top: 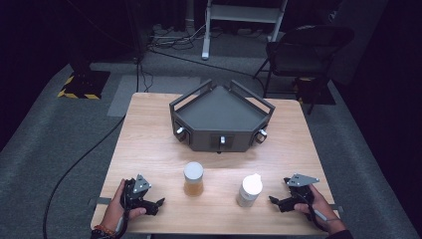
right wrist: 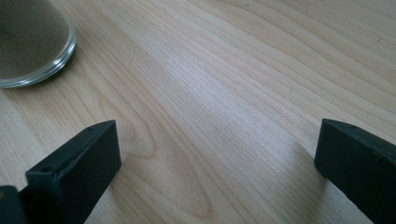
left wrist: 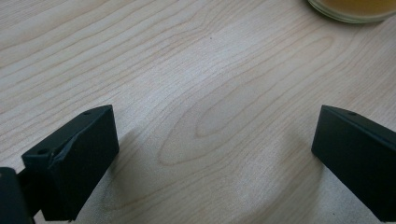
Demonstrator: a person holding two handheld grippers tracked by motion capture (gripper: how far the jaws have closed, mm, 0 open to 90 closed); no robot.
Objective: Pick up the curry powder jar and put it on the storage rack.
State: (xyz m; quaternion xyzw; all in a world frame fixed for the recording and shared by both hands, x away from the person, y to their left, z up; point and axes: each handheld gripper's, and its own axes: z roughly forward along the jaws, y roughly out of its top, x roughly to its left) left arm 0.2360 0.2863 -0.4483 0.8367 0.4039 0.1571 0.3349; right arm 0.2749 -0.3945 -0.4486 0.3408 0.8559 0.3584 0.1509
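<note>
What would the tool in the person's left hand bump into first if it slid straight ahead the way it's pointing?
Probably nothing at first: bare table lies ahead of the open left tool. The jar of amber liquid sits ahead and off to one side, so it might be passed; depth is hard to judge.

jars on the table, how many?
2. The amber-filled jar stands left of centre, nearer the left gripper; the white-lidded jar stands right of centre, nearer the right gripper. None looks hidden.
</note>
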